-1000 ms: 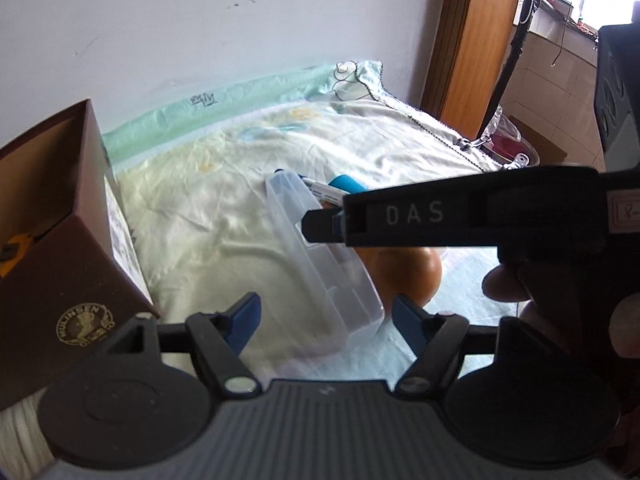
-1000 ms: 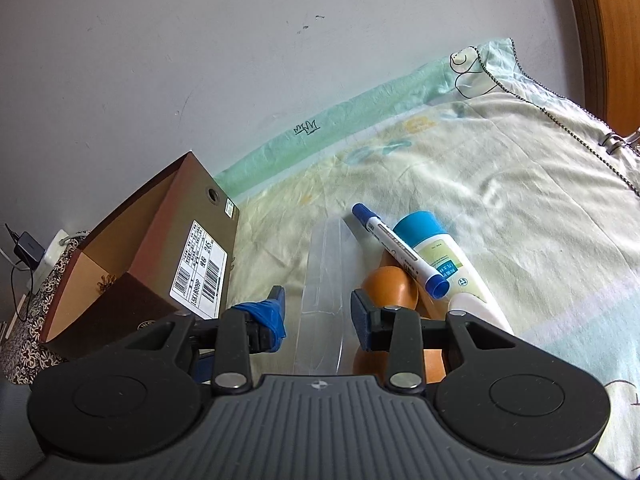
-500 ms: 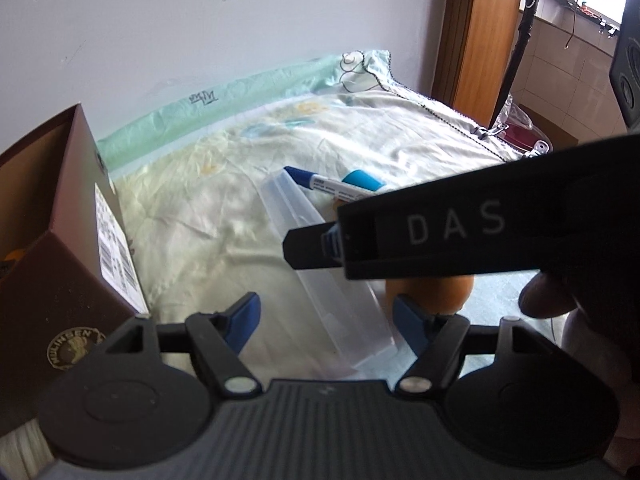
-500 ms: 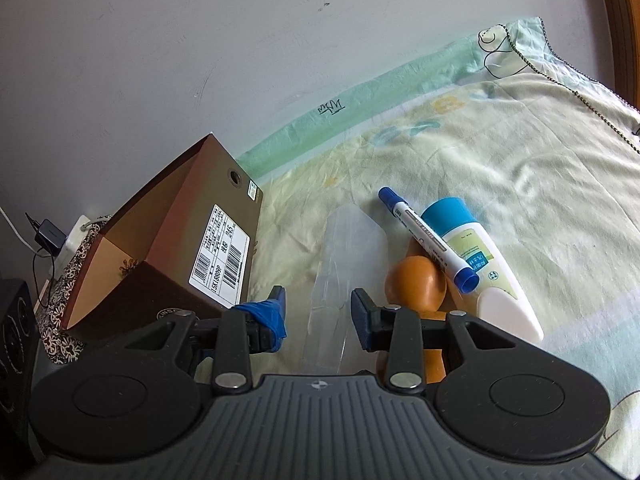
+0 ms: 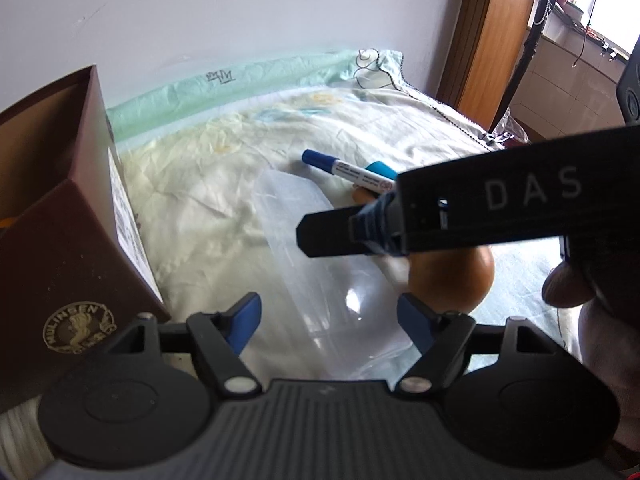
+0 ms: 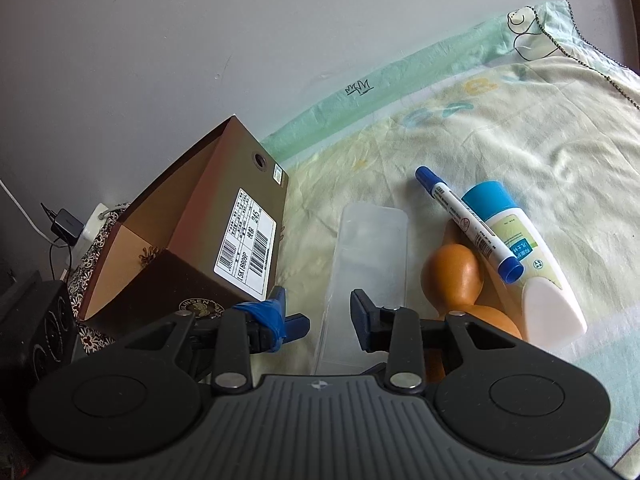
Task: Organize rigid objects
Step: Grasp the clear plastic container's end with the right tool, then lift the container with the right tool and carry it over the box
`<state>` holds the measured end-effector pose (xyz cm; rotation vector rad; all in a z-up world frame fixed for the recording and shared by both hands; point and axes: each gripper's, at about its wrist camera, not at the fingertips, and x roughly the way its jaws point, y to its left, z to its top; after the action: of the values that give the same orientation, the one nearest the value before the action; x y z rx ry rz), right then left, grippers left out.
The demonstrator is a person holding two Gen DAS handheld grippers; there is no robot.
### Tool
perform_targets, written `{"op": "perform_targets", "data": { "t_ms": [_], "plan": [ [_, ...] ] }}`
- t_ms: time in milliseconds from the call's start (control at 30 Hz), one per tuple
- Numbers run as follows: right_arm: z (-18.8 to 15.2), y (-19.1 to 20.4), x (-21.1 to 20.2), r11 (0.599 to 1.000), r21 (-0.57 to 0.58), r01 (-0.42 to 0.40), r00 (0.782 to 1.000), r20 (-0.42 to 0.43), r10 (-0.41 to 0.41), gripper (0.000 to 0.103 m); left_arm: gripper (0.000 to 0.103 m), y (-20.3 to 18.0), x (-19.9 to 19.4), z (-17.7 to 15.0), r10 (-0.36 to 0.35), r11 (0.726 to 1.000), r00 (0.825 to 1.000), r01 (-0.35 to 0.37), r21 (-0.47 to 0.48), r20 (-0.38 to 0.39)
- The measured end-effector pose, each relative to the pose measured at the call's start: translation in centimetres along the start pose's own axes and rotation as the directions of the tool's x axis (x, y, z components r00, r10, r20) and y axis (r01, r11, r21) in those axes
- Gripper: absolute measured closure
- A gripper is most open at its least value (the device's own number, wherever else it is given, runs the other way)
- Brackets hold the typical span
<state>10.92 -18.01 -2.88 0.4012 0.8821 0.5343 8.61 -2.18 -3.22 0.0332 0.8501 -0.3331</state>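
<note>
Right at my left gripper (image 5: pixel 328 316) the blue pads are spread wide and opening a bit more, with the near end of the clear plastic box (image 5: pixel 320 264) sitting between them but neither pad touching it. My right gripper (image 6: pixel 318 314) has its fingers much closer together, with the same clear box (image 6: pixel 368 248) running up between them; honestly I can't tell from these views whether they're pinching its wall or just standing next to it. In the left view the right gripper's black body reaches in from the right, its tip over the box, and a bit of the hand (image 5: pixel 568 288) holding it shows at the edge. Just right of the fingers there's an orange wooden gourd-shaped thing (image 6: pixel 456 276), and lying across it and beyond is a blue-capped marker (image 6: pixel 468 224), with a white tube with a blue cap (image 6: pixel 516 252) touching the marker on its right side. Left of the fingers stands a brown cardboard shoebox (image 6: pixel 200 240), open on top, barcode label facing the clear box. Everything's on a pale yellow bedsheet (image 6: pixel 520 128) with a green border at the far edge, against a plain wall (image 6: pixel 200 60).
</note>
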Motion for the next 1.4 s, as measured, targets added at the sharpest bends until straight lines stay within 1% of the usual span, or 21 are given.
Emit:
{"op": "perform_targets", "data": {
  "t_ms": [167,267,400,467,567,667,767,833,933,967,1000,1133,1267,1400],
  "plan": [
    [0.2,-0.3,0.4,0.997,-0.026,0.072,0.997,-0.002,-0.072,0.084,0.024,1.1,0.0,-0.4,-0.046,0.999,0.999,0.046,-0.027,-0.006],
    [0.2,-0.1,0.9,0.994,-0.058,0.091,0.996,0.004,-0.091,0.084,0.023,1.3,0.1,-0.3,-0.061,0.998,0.998,0.061,-0.034,-0.011],
    [0.6,0.4,2.0,0.99,-0.08,0.115,0.993,-0.022,-0.117,0.084,0.022,1.2,0.7,-0.2,-0.089,0.995,0.996,0.087,-0.037,-0.027],
    [0.8,0.5,2.7,0.988,-0.085,0.132,0.99,-0.04,-0.136,0.084,0.021,0.9,0.9,-0.2,-0.089,0.996,0.996,0.089,-0.021,-0.027],
    [0.9,0.6,3.6,0.985,-0.099,0.142,0.987,-0.067,-0.149,0.084,0.021,0.9,1.4,-0.1,-0.062,0.998,0.997,0.061,-0.012,-0.037],
    [1.1,0.5,4.1,0.986,-0.104,0.131,0.987,-0.082,-0.139,0.083,0.021,1.4,1.8,0.0,-0.069,0.997,0.997,0.068,-0.022,-0.045],
    [1.5,0.4,4.6,0.988,-0.11,0.112,0.986,-0.114,-0.124,0.079,0.021,1.4,2.2,0.3,-0.063,0.998,0.997,0.062,-0.009,-0.047],
    [1.9,0.0,4.9,0.991,-0.089,0.097,0.984,-0.139,-0.109,0.076,0.021,1.5,2.5,0.6,-0.059,0.998,0.997,0.059,-0.006,-0.047],
    [2.3,-0.3,5.3,0.995,-0.067,0.074,0.982,-0.168,-0.084,0.077,0.022,1.6,2.9,0.9,-0.054,0.999,0.998,0.054,-0.002,-0.045],
    [2.3,-0.1,5.5,0.994,-0.078,0.07,0.982,-0.17,-0.082,0.075,0.023,1.5,3.0,1.0,-0.046,0.999,0.998,0.046,0.001,-0.042],
    [2.2,0.1,5.6,0.993,-0.091,0.073,0.982,-0.166,-0.087,0.073,0.028,1.5,3.0,1.0,-0.044,0.999,0.998,0.045,0.002,-0.04],
    [1.7,0.7,5.7,0.989,-0.125,0.084,0.983,-0.152,-0.102,0.067,0.031,1.2,3.0,0.9,-0.024,1.0,0.999,0.024,0.006,-0.035],
    [1.2,0.9,5.2,0.988,-0.128,0.082,0.986,-0.132,-0.099,0.067,0.035,1.1,2.5,0.8,-0.009,1.0,0.999,0.009,-0.007,-0.034],
    [0.5,1.1,3.8,0.992,-0.11,0.067,0.992,-0.1,-0.078,0.069,0.036,0.2,1.1,0.4,0.014,1.0,1.0,-0.013,0.02,-0.01]
  ]
}}
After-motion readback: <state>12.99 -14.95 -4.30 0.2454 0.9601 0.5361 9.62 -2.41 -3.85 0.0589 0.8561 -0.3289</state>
